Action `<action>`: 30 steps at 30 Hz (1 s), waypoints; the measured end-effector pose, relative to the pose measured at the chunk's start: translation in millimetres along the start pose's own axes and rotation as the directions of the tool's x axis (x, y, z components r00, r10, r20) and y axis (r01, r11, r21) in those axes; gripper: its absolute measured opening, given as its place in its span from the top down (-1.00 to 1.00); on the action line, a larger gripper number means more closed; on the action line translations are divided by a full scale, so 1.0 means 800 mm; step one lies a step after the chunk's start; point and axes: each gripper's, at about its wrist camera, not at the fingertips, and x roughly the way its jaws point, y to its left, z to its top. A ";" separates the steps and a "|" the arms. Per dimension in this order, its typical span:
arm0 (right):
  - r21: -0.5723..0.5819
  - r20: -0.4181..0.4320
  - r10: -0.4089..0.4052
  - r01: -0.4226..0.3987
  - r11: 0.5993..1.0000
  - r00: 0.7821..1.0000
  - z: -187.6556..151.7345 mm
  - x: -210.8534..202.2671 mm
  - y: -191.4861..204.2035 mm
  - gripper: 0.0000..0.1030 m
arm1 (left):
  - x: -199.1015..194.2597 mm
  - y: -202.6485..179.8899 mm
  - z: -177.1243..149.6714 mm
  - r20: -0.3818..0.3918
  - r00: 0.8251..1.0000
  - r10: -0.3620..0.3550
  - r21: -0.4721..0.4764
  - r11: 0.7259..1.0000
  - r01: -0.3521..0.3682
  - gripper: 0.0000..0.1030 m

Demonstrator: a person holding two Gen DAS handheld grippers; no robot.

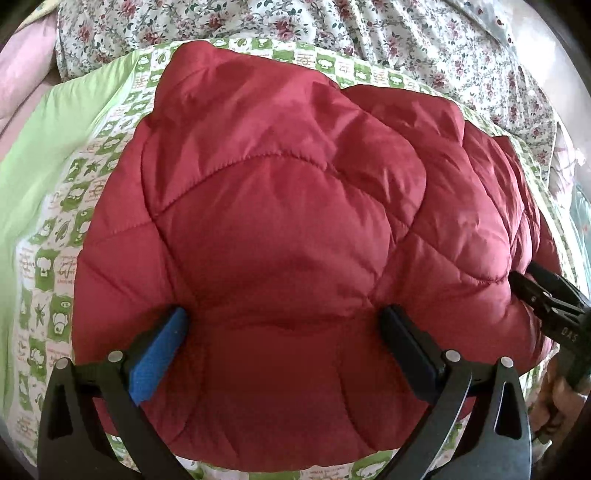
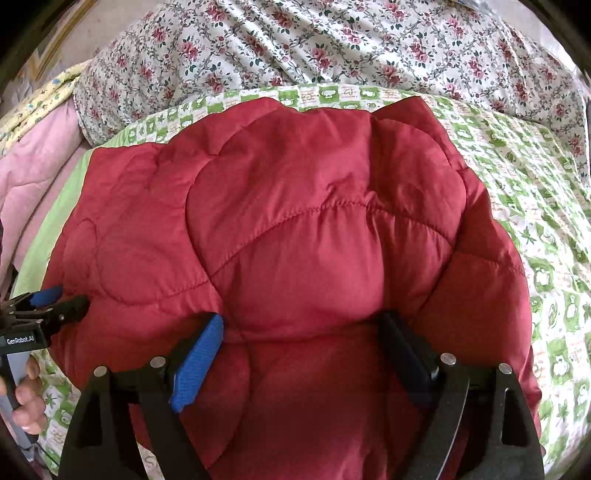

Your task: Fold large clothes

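Observation:
A red quilted padded jacket point(image 1: 277, 184) point(image 2: 295, 240) lies folded into a puffy bundle on a green-and-white patterned sheet point(image 1: 55, 206) point(image 2: 535, 221). My left gripper point(image 1: 284, 314) rests on its near left part, fingers wide apart and sunk into the padding, which bulges up between them. At the near right part my right gripper point(image 2: 303, 318) stands the same way, jaws wide with fabric swelling between them and no pinch. Each gripper shows at the edge of the other's view: the right gripper point(image 1: 526, 275) at the jacket's right side, the left gripper point(image 2: 64, 299) at its left side.
A floral fabric point(image 1: 332, 29) point(image 2: 332, 44) lies bunched behind the jacket. A pink quilt point(image 2: 37, 166) sits at the far left. A person's hand point(image 2: 29, 398) holds the left gripper's handle at the lower left.

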 end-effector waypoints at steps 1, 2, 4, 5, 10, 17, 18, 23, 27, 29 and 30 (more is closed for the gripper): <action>0.002 -0.002 0.000 0.000 1.000 1.000 0.001 0.000 0.000 -0.72 | 0.000 0.000 0.000 -0.002 1.000 0.001 0.000 1.000 -0.001 -1.00; 0.001 -0.002 -0.001 0.001 1.000 1.000 0.001 -0.001 0.001 -0.72 | -0.001 -0.001 0.001 -0.003 1.000 0.003 0.002 1.000 -0.003 -1.00; 0.003 -0.007 -0.008 0.008 1.000 1.000 0.003 -0.007 0.003 -0.71 | -0.002 -0.001 0.001 -0.004 1.000 0.006 0.010 1.000 -0.006 -1.00; 0.005 -0.006 -0.012 0.012 1.000 1.000 0.004 -0.014 0.005 -0.69 | -0.002 -0.001 0.001 -0.006 1.000 0.007 0.011 1.000 -0.007 -1.00; -0.012 0.066 -0.054 0.055 0.998 0.996 -0.007 -0.057 0.010 -0.69 | -0.004 0.001 0.002 -0.007 1.000 0.007 0.014 1.000 -0.007 -1.00; 0.083 -0.006 0.060 -0.059 0.995 0.998 -0.018 -0.021 -0.029 -0.72 | -0.031 0.000 -0.006 0.031 0.999 0.022 0.011 1.000 -0.022 -1.00; 0.078 -0.007 0.053 -0.052 0.996 0.999 -0.018 -0.021 -0.027 -0.72 | -0.037 0.000 -0.010 0.038 0.999 0.020 0.011 1.000 -0.020 -1.00; 0.071 -0.002 0.050 -0.050 0.996 0.999 -0.018 -0.020 -0.024 -0.74 | -0.027 0.010 -0.021 0.029 1.000 -0.001 0.007 1.000 0.000 -1.00; 0.071 -0.001 0.046 -0.046 0.996 0.999 -0.020 -0.021 -0.022 -0.76 | -0.014 0.003 -0.014 0.017 1.000 0.026 0.019 0.999 -0.026 -1.00; 0.075 0.008 0.045 -0.045 0.996 0.999 -0.019 -0.028 -0.021 -0.75 | -0.019 0.001 -0.013 0.020 0.999 0.031 0.015 0.999 -0.031 -1.00; 0.076 0.011 0.036 -0.037 0.996 0.999 -0.021 -0.035 -0.018 -0.74 | -0.025 0.001 -0.015 0.028 0.999 0.035 0.016 0.999 -0.036 -1.00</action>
